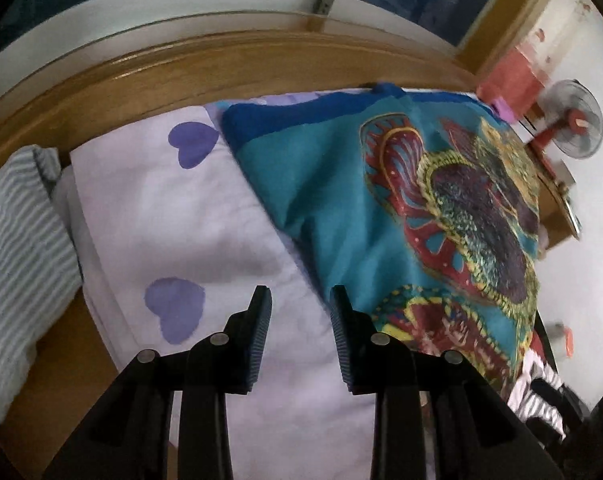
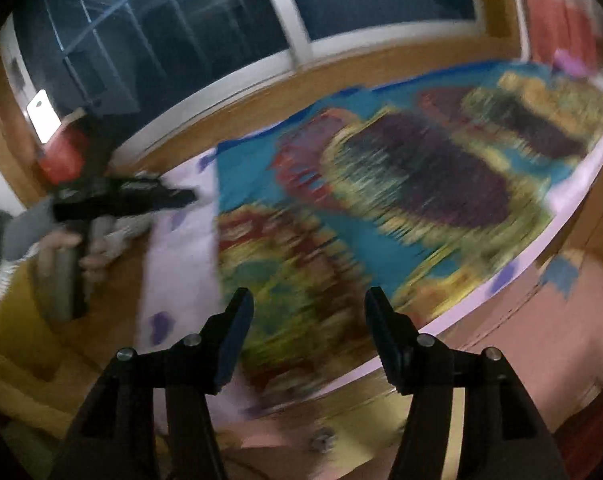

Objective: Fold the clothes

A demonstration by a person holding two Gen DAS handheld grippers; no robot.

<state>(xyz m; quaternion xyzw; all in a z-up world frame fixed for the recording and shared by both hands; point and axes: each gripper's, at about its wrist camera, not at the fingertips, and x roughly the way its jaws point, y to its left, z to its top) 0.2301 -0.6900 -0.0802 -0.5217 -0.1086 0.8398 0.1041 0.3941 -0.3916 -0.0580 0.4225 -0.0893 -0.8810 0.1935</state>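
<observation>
Lying spread across a bed, the teal cloth (image 1: 333,200) with a large red, yellow and dark purple printed figure covers the right part of a pale lilac sheet (image 1: 173,216) dotted with purple hearts. Its dark blue border runs along the far edge, close to the wooden bed frame (image 1: 141,80) under a dark window (image 2: 189,32).

In the left wrist view, the left tool (image 1: 300,300) hangs over the sheet just beside the cloth's near left edge, its jaws partly apart with nothing between them. A striped pillow (image 1: 17,248) sits at the far left, and a standing fan (image 1: 573,124) shows at the right beyond the bed.

The right wrist view is heavily smeared. There the right tool (image 2: 308,304) stands wide apart above the near part of the cloth, gripping nothing. At the left of that view a person's hand (image 2: 81,256) grasps the handle of the left tool (image 2: 189,196), which points over the sheet toward the cloth's left edge.
</observation>
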